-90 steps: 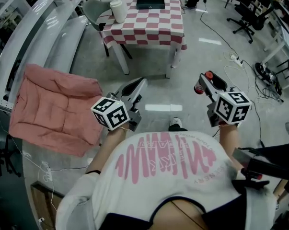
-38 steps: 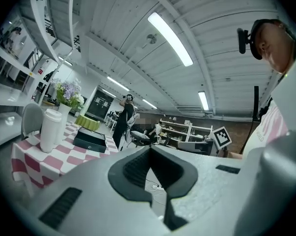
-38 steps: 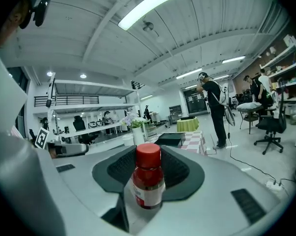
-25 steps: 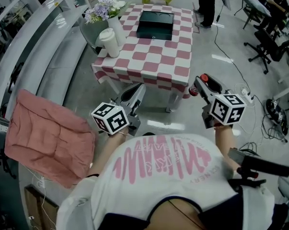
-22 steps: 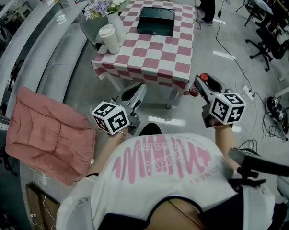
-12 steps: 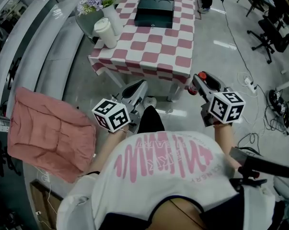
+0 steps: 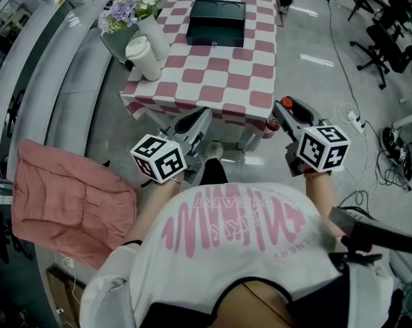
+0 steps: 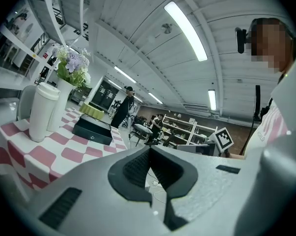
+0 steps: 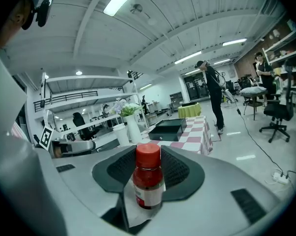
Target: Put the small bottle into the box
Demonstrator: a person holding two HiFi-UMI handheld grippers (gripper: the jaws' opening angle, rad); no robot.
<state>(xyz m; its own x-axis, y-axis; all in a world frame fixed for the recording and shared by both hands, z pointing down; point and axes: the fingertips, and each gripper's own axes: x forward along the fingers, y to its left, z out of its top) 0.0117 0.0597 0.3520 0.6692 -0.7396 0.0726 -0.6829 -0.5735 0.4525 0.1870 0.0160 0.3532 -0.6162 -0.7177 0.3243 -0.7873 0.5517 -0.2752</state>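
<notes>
Red-and-white checked cloth is spread over the table, which is seen ahead of the person in the head view. A pink quilted pad is laid on the floor to the left, well apart from the table. The black box is set at the table's far end. A white vase of flowers (white and lilac blooms) is placed at the left edge, with a white lidded cup just beside it. The left gripper is held short of the near edge, its jaws brought together with nothing between them. The right gripper is held by the near right corner. The small bottle, red-capped and pale-labelled, is clamped upright between its pads, well apart from the box.
</notes>
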